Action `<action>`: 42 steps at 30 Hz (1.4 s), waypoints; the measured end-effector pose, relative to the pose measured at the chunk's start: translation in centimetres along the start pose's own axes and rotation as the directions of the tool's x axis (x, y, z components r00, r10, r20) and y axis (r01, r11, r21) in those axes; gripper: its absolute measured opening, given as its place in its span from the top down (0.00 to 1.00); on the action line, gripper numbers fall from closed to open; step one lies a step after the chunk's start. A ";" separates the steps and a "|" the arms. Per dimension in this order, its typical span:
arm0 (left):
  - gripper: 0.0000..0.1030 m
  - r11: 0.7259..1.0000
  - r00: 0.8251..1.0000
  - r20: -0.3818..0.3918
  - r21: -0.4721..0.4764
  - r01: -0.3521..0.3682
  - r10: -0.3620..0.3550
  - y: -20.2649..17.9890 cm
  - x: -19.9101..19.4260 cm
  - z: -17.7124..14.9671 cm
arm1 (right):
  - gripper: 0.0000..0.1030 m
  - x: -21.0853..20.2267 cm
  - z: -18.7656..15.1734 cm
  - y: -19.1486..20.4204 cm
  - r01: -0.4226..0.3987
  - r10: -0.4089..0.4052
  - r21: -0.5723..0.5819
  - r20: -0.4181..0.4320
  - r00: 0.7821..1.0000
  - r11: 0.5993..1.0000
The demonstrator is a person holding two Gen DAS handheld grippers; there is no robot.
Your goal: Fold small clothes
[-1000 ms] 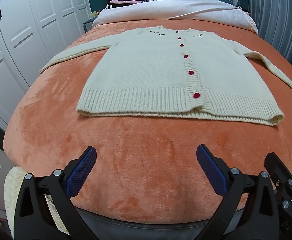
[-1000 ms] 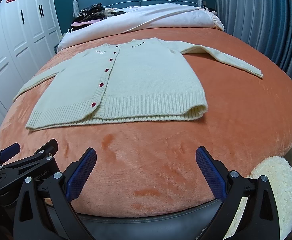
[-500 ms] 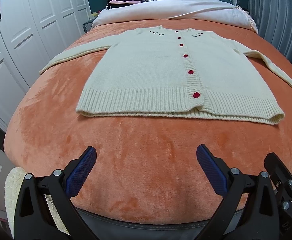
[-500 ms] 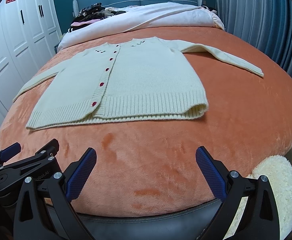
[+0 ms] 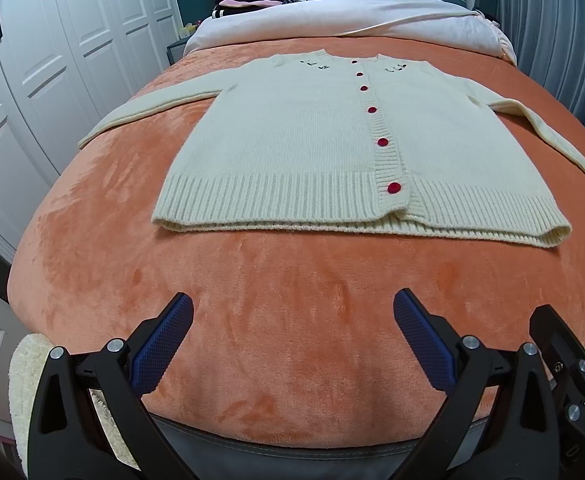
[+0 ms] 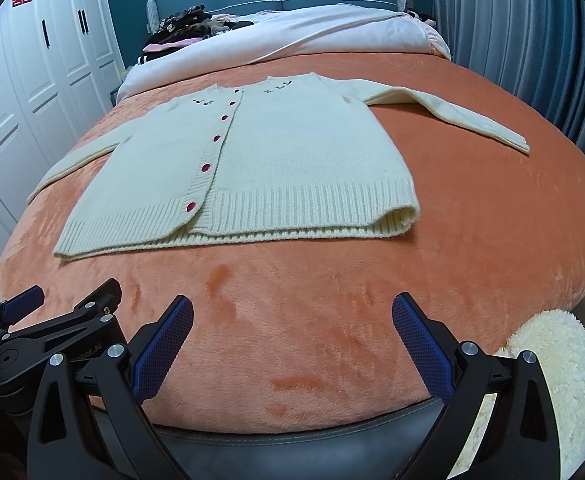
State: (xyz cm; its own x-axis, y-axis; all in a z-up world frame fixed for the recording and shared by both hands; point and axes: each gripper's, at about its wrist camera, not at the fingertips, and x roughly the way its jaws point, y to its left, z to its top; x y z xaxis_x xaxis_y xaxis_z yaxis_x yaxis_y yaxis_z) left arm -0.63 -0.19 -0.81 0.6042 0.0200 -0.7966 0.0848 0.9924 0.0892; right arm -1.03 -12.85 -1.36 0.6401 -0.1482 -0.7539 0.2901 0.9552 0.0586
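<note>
The cream cardigan (image 5: 332, 152) lies flat mid-frame on the orange blanket (image 5: 252, 320), sleeves spread. The left gripper (image 5: 292, 336) and right gripper (image 6: 292, 336), low in frame, gape wide and empty. Pinching only the top knit layer, or plush blanket underneath, could skew the fold.

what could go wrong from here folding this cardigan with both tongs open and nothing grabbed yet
1. The cardigan is thick knit with doubled layers at the hem; a pinch may catch only the top layer, so the fold could come out uneven.
2. The plush orange blanket may get pinched along with the hem.
3. Both sleeves lie spread wide; the right sleeve could drag or bunch when folded in.
</note>
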 end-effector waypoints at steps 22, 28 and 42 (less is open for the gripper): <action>0.05 1.000 1.000 -0.002 0.006 -0.004 0.004 0.0 0.2 -0.2 | 0.05 0.0 -0.2 0.4 -0.005 0.005 0.001 -0.003 1.000 1.000; 0.05 1.000 1.000 -0.002 0.005 -0.007 0.007 0.0 0.3 -0.2 | 0.05 0.0 -0.2 0.4 -0.003 0.003 0.003 -0.004 1.000 1.000; 0.05 0.997 0.998 -0.038 -0.053 0.049 -0.051 1.7 1.7 0.6 | 0.05 1.8 1.4 -3.0 -0.017 0.018 0.051 -0.007 1.000 0.999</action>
State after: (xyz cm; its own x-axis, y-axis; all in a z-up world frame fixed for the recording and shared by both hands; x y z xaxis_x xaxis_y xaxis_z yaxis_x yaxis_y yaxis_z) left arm 0.98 1.46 -1.62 0.5686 -0.0265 -0.8222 0.0722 0.9972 0.0178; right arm 0.28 -16.35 -1.94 0.6404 -0.1295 -0.7570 0.3146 0.9434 0.1048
